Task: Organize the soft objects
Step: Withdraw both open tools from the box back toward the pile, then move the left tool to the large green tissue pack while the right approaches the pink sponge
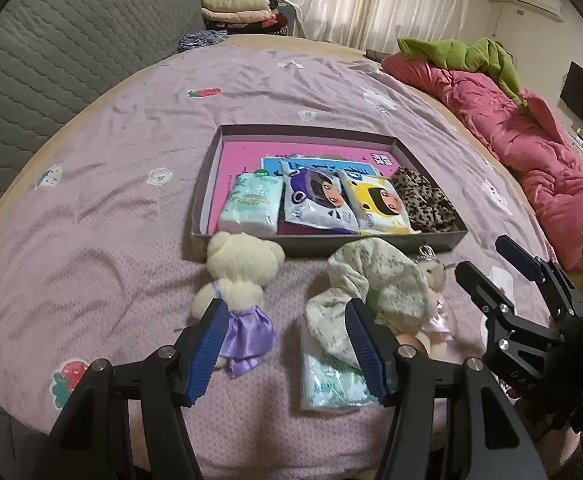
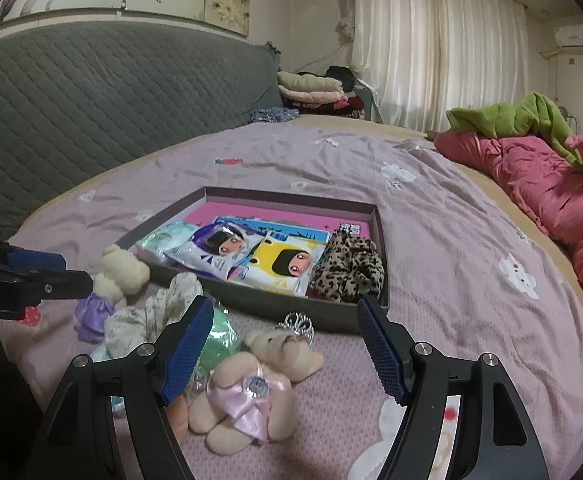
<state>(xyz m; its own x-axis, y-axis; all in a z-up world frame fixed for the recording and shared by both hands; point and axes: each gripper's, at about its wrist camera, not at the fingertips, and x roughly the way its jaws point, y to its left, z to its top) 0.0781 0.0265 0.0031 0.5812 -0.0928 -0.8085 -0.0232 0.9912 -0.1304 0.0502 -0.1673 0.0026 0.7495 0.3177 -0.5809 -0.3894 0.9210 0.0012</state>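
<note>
1. Left tool (image 1: 287,340): wide open, holding nothing, above the bed (image 1: 111,200).
2. White bear in the purple dress (image 1: 237,284): lies on the bed just ahead of my left tool, nearer its left finger. Long axis runs roughly along the fingers, head toward the tray (image 1: 371,246).
3. Floral cloth (image 1: 371,288): bunched on a mint tissue pack (image 1: 331,384), by my left tool's right finger.
4. Tray: already holds a tissue pack (image 1: 251,204), two cartoon packs (image 1: 319,200) and a leopard cloth (image 1: 423,200).
5. Pink-bow bear (image 2: 247,388): lies between the fingers of my right tool (image 2: 287,344), offset toward the left one. That tool is wide open, empty. Silver crown (image 2: 299,324) just beyond its head.
6. My call: right tool is nearer the pink-bow bear; tray is straight ahead of it.
</note>
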